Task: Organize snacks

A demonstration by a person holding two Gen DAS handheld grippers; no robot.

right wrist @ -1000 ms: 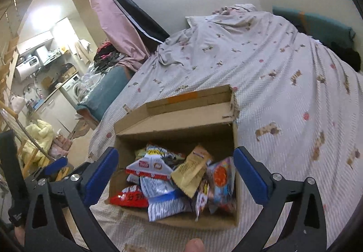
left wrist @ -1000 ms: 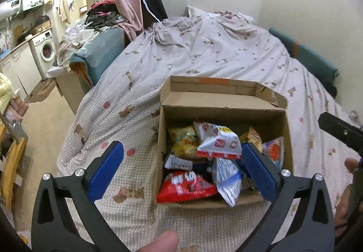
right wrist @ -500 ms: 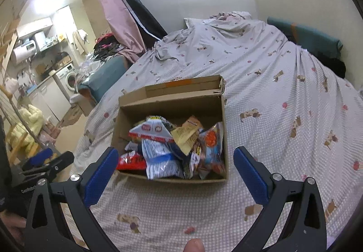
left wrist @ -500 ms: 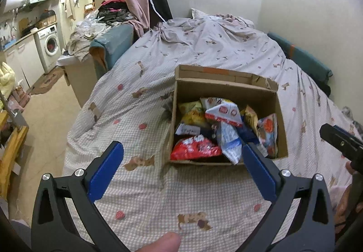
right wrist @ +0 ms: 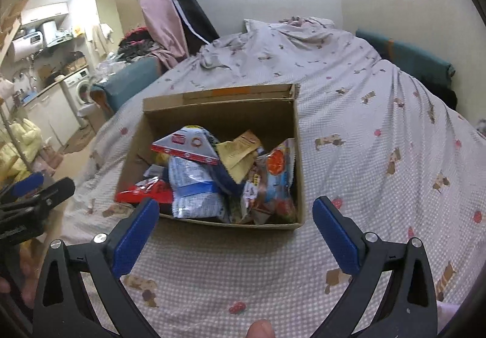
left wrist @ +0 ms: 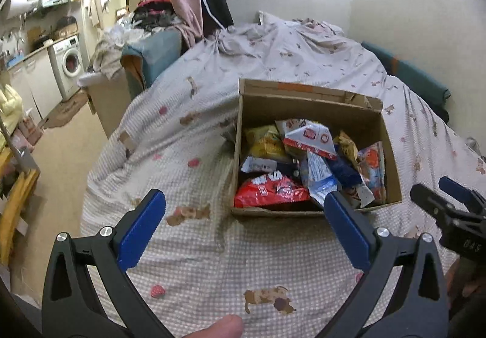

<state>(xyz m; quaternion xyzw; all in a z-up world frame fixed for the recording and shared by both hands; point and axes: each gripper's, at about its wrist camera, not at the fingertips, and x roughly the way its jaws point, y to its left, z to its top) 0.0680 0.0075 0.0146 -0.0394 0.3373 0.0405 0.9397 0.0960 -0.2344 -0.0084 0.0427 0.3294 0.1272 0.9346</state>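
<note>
An open cardboard box (left wrist: 391,161) stands on the bed, full of several snack packets. On top lie a red bag (left wrist: 270,190), a white-and-red triangular pack (left wrist: 309,139), a yellow bag (left wrist: 264,143) and a blue-and-white bag (left wrist: 317,183). The box also shows in the right wrist view (right wrist: 299,167), with the blue-and-white bag (right wrist: 194,186) and an orange-printed bag (right wrist: 275,177). My left gripper (left wrist: 243,216) is open and empty, above the bedspread in front of the box. My right gripper (right wrist: 235,221) is open and empty, just before the box's near wall.
The bed (left wrist: 212,253) has a checked spread with small prints. A teal cushion (left wrist: 419,79) lies along the right wall. At the left are a teal bench piled with clothes (left wrist: 152,49), a washing machine (left wrist: 71,63) and bare floor (left wrist: 60,161).
Both grippers have pulled back from the box and risen; the box looks smaller and farther, with more bedspread showing before it. Both stayed open and empty.
</note>
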